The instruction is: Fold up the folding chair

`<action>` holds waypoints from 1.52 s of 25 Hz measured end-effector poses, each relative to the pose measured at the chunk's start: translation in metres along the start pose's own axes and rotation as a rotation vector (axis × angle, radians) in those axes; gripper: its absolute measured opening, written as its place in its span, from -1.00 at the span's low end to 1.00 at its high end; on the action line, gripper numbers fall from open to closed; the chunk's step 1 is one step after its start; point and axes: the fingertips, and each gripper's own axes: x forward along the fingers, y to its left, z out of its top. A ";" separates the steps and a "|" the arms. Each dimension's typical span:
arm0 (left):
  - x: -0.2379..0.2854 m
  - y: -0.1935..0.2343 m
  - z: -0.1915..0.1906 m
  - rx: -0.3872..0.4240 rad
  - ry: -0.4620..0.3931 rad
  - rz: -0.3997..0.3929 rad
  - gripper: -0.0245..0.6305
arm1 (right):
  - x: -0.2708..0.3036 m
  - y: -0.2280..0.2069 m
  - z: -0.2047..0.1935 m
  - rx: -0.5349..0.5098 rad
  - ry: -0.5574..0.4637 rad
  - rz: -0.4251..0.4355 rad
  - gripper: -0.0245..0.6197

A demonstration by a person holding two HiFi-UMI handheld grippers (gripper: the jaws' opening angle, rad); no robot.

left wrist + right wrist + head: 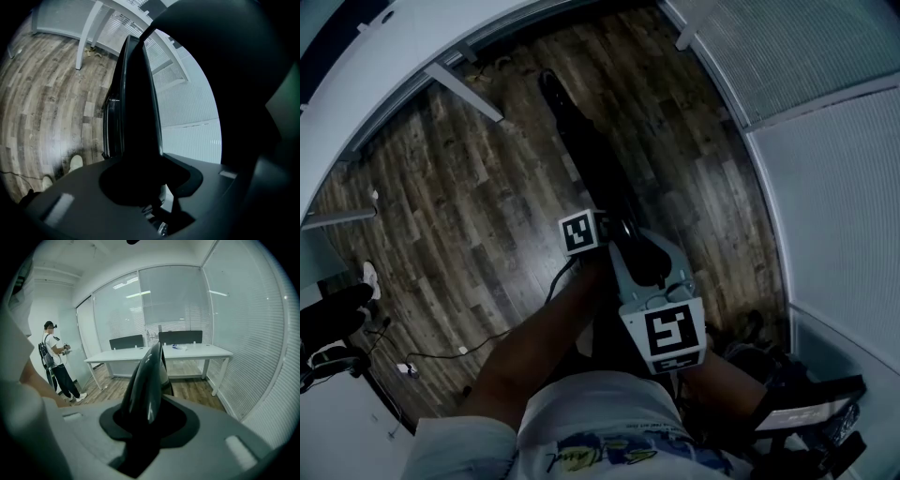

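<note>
Gripping the black chair at its near end, the left tool and the right tool sit close together in the head view, each closed on the frame, with a bare forearm leading up to them. From above, the chair is a narrow dark shape, folded flat and reaching away from the tools over the wooden floor. A thin cable trails across the boards at lower left.

The left gripper view adds what the head view hides. It shows the left tool with its jaws narrow against the chair, which rises as a tall black slab with its layers lying together. Floor lies to the slab's left and pale blinds to its right.

The right gripper view shows the right tool clamped on a glossy, rounded part of the chair. Only this view shows the room level on: a long white counter under the windows and a bystander with a backpack at far left.
</note>
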 end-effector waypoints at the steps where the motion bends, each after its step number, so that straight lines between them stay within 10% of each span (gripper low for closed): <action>1: -0.002 0.001 0.001 -0.008 -0.007 0.003 -0.52 | 0.001 0.000 0.002 -0.002 0.001 0.009 -0.61; 38: -0.281 0.226 0.202 -0.542 -0.499 0.018 -0.52 | 0.210 0.293 0.164 -0.410 0.089 0.607 -0.63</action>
